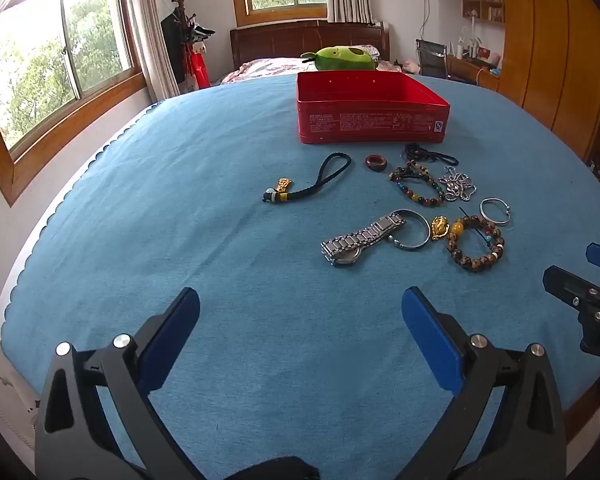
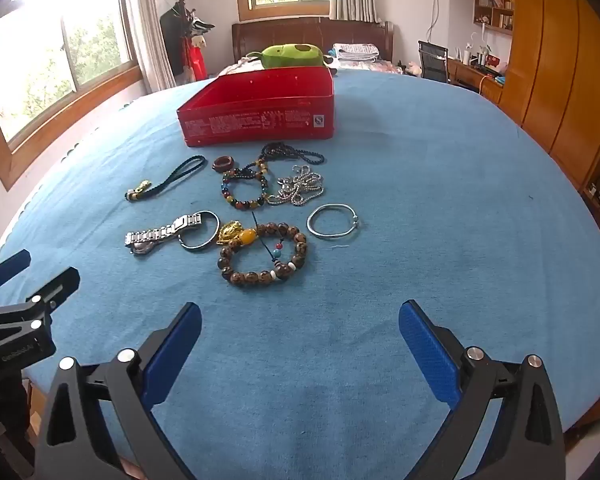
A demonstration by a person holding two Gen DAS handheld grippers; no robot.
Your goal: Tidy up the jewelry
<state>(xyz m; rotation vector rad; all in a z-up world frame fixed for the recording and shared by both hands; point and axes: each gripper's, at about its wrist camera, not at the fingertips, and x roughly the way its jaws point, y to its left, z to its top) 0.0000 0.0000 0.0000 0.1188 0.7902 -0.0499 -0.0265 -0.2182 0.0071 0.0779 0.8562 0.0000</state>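
An open red tin box stands on the blue cloth. In front of it lie a black cord with a gold charm, a dark red ring, a coloured bead bracelet, a silver chain, a silver bangle, a steel watch and a brown bead bracelet with a gold charm. My left gripper and right gripper are open and empty, short of the jewelry.
The blue cloth covers a table. The right gripper's body shows at the edge of the left wrist view; the left gripper's body shows at the edge of the right wrist view. A bed with a green plush lies behind.
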